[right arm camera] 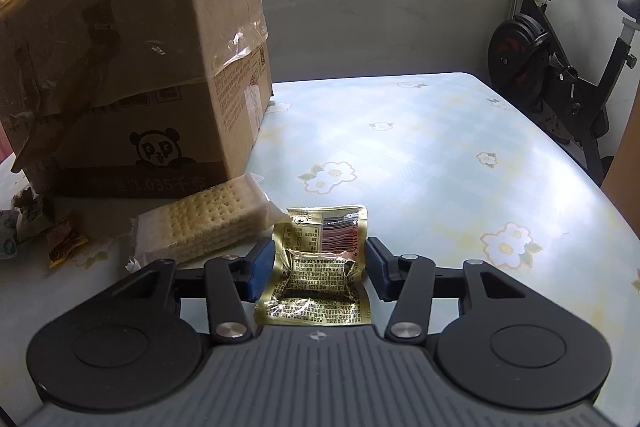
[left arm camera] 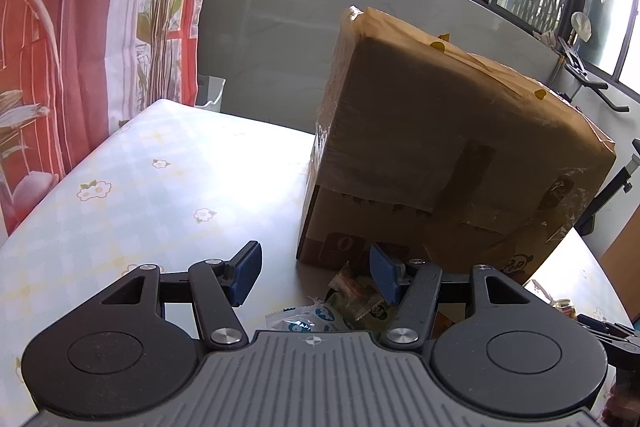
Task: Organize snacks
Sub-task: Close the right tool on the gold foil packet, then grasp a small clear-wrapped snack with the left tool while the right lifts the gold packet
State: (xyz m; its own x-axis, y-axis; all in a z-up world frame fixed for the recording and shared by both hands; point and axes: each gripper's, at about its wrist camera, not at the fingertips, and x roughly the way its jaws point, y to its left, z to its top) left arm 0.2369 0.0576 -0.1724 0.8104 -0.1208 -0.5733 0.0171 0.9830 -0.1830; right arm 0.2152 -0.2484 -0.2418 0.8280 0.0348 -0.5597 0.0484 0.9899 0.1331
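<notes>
In the right wrist view a gold foil snack packet (right arm camera: 320, 267) lies on the table between the blue pads of my right gripper (right arm camera: 320, 267). Both pads press on its sides and the foil is buckled in the middle. A clear-wrapped stack of crackers (right arm camera: 208, 223) lies just left of it, in front of the cardboard box (right arm camera: 132, 59). My left gripper (left arm camera: 316, 275) hangs open over the table with nothing between its fingers. Below it lie small wrapped snacks (left arm camera: 354, 293) and a blue-and-white packet (left arm camera: 306, 321), close to the box (left arm camera: 448, 155).
The table (right arm camera: 420, 147) carries a pale flowered cloth. Small dark snack packets (right arm camera: 64, 241) lie at the box's left foot. An exercise bike (right arm camera: 560, 67) stands beyond the table's right edge. A red patterned curtain (left arm camera: 60, 47) hangs at the left, with a wall and windows behind.
</notes>
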